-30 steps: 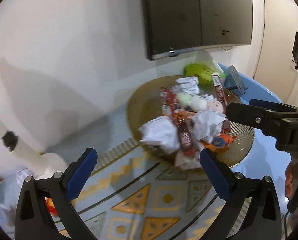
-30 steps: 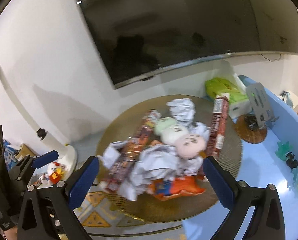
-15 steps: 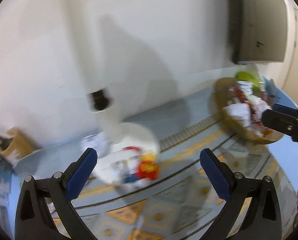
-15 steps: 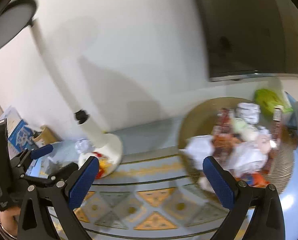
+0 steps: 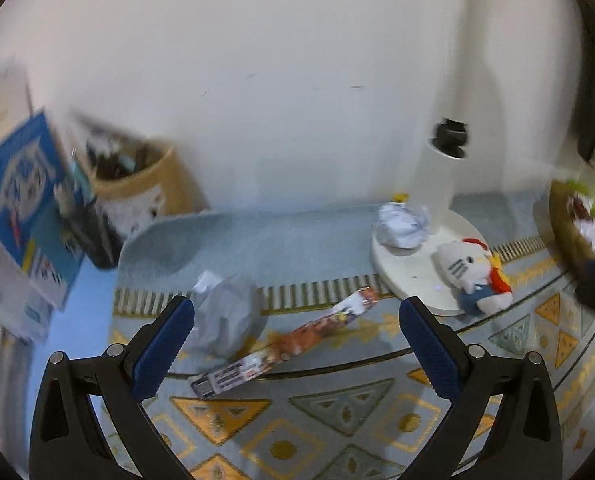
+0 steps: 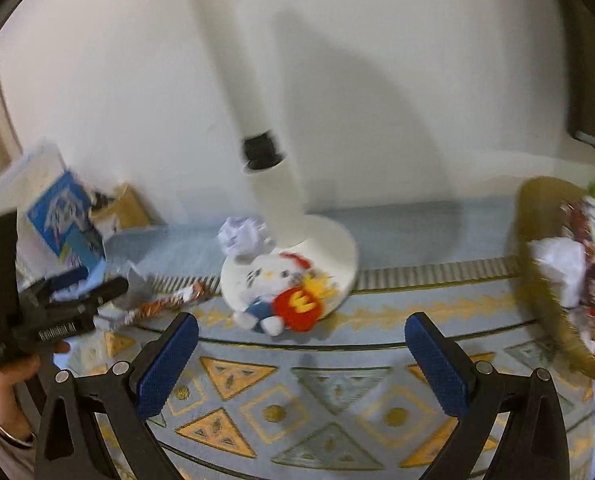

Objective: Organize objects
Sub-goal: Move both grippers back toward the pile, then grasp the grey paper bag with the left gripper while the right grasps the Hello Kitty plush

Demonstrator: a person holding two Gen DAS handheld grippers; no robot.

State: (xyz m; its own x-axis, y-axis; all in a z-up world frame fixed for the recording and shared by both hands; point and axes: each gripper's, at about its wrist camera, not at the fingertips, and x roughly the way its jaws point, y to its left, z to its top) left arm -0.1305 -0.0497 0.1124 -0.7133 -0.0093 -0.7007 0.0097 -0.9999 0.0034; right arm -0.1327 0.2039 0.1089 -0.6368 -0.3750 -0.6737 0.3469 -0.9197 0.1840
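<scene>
Snack packet (image 5: pixel 293 344) lies flat on patterned rug (image 5: pixel 337 420), 12 o'clock of left tool (image 5: pixel 297 340), whose fingers are wide apart and empty; judge best pinched across its narrow width, clear of crumpled paper (image 5: pixel 227 316) at 10.

Yellow "M" on plush toy (image 6: pixel 281 292) red pouch; other print too blurred, possibly unreadable.

Home living rm; patterned rug (image 6: pixel 337 392), plush toy (image 6: pixel 281 292), fan stand (image 6: pixel 273 184)
</scene>
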